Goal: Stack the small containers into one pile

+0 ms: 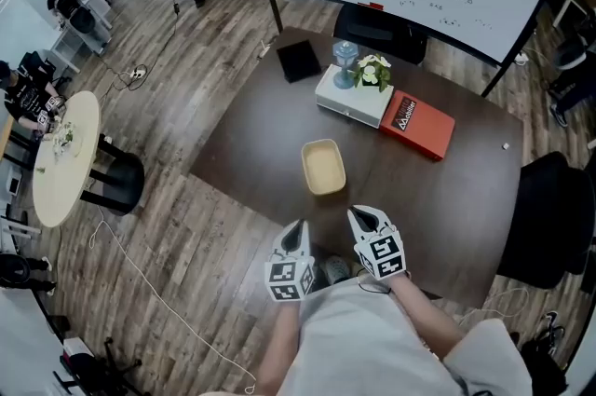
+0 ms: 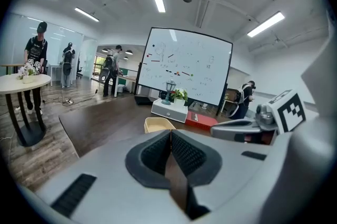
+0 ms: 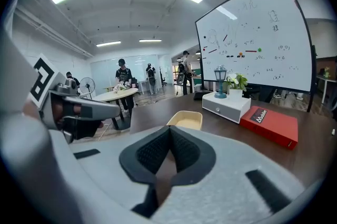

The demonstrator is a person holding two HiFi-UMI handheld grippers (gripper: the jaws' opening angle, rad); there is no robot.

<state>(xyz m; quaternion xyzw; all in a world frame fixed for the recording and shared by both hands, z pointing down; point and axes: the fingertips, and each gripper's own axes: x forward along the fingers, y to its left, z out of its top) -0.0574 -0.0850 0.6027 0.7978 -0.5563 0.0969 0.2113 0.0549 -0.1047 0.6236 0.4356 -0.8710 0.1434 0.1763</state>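
Tan container (image 1: pixel 323 167) lying ahead of left gripper (image 1: pixel 298 227) and right gripper (image 1: pixel 359 216), untouched, both jaws clenched empty

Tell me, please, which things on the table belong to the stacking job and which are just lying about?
Job: beige container (one or a nested pile, I cannot tell); left hand-held gripper and right hand-held gripper, both shut, empty.
Lying about: red box; white drawer unit; blue lantern; potted plant; black pad.

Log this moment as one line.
left tongs: shut, empty | right tongs: shut, empty | yellow container: on table, ahead, apart from both
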